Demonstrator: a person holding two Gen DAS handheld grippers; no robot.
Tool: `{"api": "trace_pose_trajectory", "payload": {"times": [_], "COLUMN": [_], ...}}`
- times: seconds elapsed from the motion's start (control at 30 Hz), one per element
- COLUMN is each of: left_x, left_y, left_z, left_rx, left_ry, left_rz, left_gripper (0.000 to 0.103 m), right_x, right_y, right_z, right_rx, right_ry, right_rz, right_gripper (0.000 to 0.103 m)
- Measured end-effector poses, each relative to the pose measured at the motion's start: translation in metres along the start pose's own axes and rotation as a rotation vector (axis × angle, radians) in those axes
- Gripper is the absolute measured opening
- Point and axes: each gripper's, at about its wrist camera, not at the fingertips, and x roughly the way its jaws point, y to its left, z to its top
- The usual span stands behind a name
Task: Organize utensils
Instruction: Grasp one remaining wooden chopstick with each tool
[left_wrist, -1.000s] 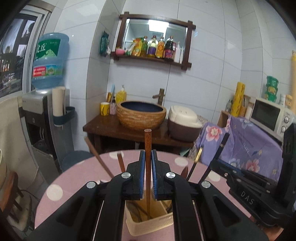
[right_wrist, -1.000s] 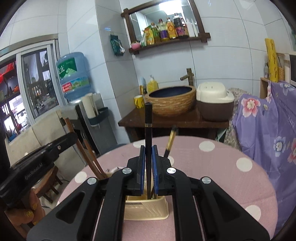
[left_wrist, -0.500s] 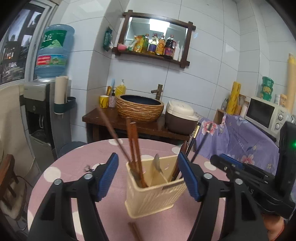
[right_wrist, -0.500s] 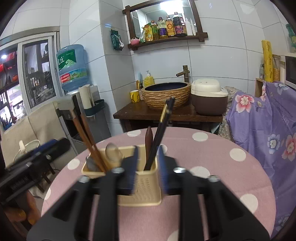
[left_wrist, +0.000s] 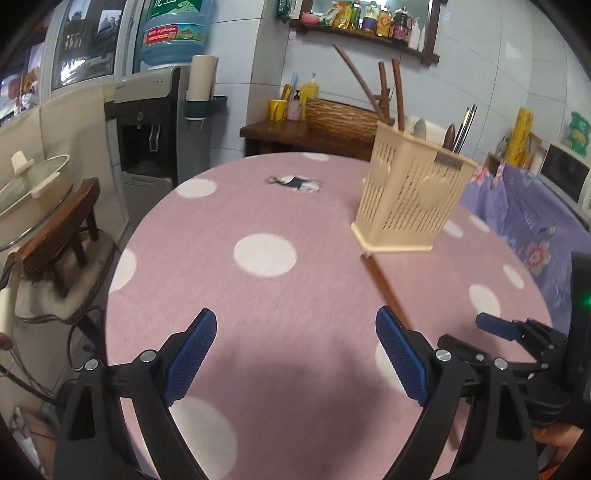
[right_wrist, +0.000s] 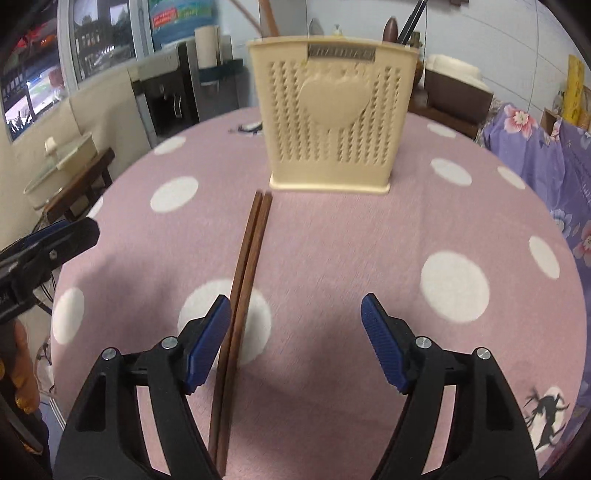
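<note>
Chopsticks (right_wrist: 243, 295) lie on the table just inside the released right hand-held gripper's (right_wrist: 295, 334) left finger.

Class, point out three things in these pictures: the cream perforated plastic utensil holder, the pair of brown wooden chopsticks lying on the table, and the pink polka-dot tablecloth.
Cream perforated plastic utensil holder (right_wrist: 332, 122): right wrist view, front wall.
Pair of brown wooden chopsticks (right_wrist: 248, 266): right wrist view, mid-shaft.
Pink polka-dot tablecloth (left_wrist: 229, 206): left wrist view, bare pink area.

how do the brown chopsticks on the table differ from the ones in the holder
The brown chopsticks on the table lie flat, side by side, in front of the cream holder; the chopsticks in the holder stand tilted and splayed apart. The table pair shows full length; the others are partly hidden. Both look dark brown wood.
</note>
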Motion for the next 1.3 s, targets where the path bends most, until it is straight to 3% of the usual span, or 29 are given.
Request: {"api": "trace_pose_trajectory", "payload": {"times": [0.2, 0.47, 0.9, 0.93, 1.0, 1.13, 1.23, 1.3], "left_x": [-0.009, -0.010, -0.008, -0.008, -0.007, -0.004, 0.000, 0.002], "left_y": [0.009, 0.006, 0.004, 0.004, 0.004, -0.001, -0.008, -0.013], "left_z": [-0.010, -0.015, -0.019, -0.019, -0.020, -0.021, -0.022, -0.022], "left_rx": [0.005, 0.019, 0.018, 0.020, 0.020, 0.025, 0.038, 0.046], "left_ry": [-0.005, -0.007, 0.007, 0.007, 0.012, 0.024, 0.035, 0.044], "left_rz": [0.000, -0.019, -0.012, -0.009, -0.007, -0.015, -0.032, -0.040], "left_gripper": [0.087, 0.087, 0.087, 0.087, 0.087, 0.087, 0.087, 0.087], "right_x": [0.011, 0.009, 0.016, 0.015, 0.012, 0.005, 0.000, -0.004], "right_y": [0.013, 0.005, 0.012, 0.011, 0.003, -0.025, -0.043, -0.051], "right_z": [-0.011, -0.010, -0.010, -0.010, -0.012, -0.017, -0.022, -0.024], "right_rx": [-0.032, 0.010, -0.033, -0.031, -0.020, 0.052, 0.089, 0.106], "right_ry": [0.049, 0.043, 0.065, 0.064, 0.057, 0.054, 0.046, 0.040], "right_rz": [-0.041, -0.053, -0.083, -0.082, -0.094, -0.092, -0.125, -0.136], "right_gripper": [0.075, 0.076, 0.075, 0.073, 0.058, 0.049, 0.036, 0.021]}}
